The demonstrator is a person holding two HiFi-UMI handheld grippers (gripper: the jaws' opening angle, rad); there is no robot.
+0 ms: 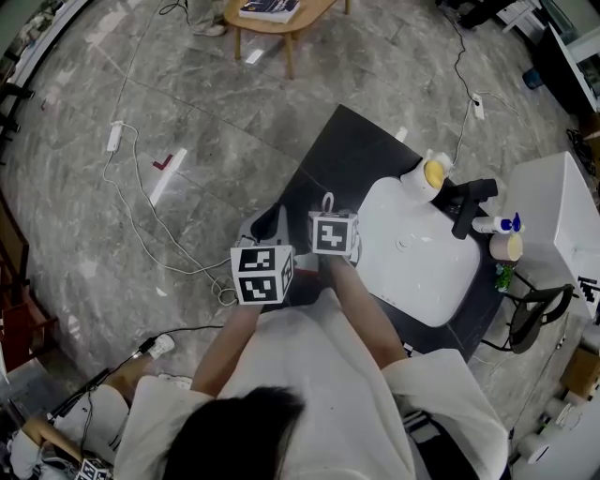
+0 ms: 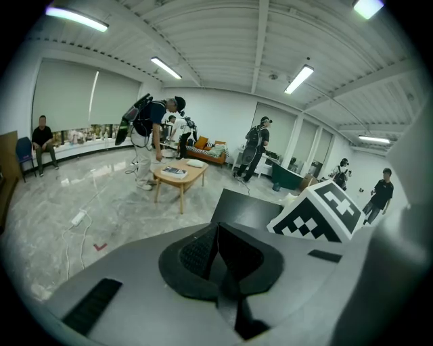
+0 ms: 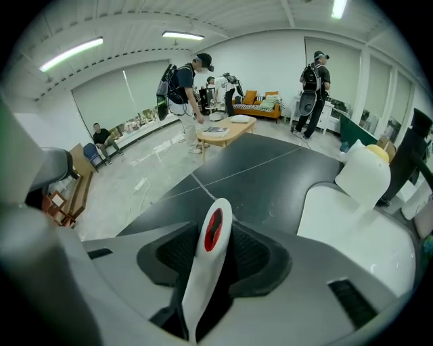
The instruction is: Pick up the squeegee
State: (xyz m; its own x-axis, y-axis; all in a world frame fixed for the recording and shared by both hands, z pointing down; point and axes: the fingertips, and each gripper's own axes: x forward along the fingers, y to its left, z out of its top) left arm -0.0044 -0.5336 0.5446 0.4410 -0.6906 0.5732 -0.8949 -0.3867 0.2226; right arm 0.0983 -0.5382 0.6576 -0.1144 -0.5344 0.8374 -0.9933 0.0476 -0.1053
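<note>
The squeegee shows only as its white handle (image 3: 206, 270), which has a red oval hole near the tip and sticks out forward between the pads of my right gripper (image 3: 210, 253). Both pads lie against the handle; the blade is hidden. In the head view the handle's tip (image 1: 327, 201) pokes out beyond the right gripper (image 1: 329, 214), over the black tabletop (image 1: 347, 150). My left gripper (image 2: 216, 253) is held just to the left, its pads (image 2: 196, 253) meeting with nothing between them. In the head view the left gripper (image 1: 266, 231) is beside the table's left edge.
A white basin (image 1: 412, 253) sits on the black table, with a white jug with a yellow cap (image 1: 429, 174), a black tap (image 1: 469, 208) and a spray bottle (image 1: 499, 225) beyond it. Cables (image 1: 131, 178) cross the marble floor. A wooden coffee table (image 1: 277, 21) and several people (image 2: 154, 138) are farther off.
</note>
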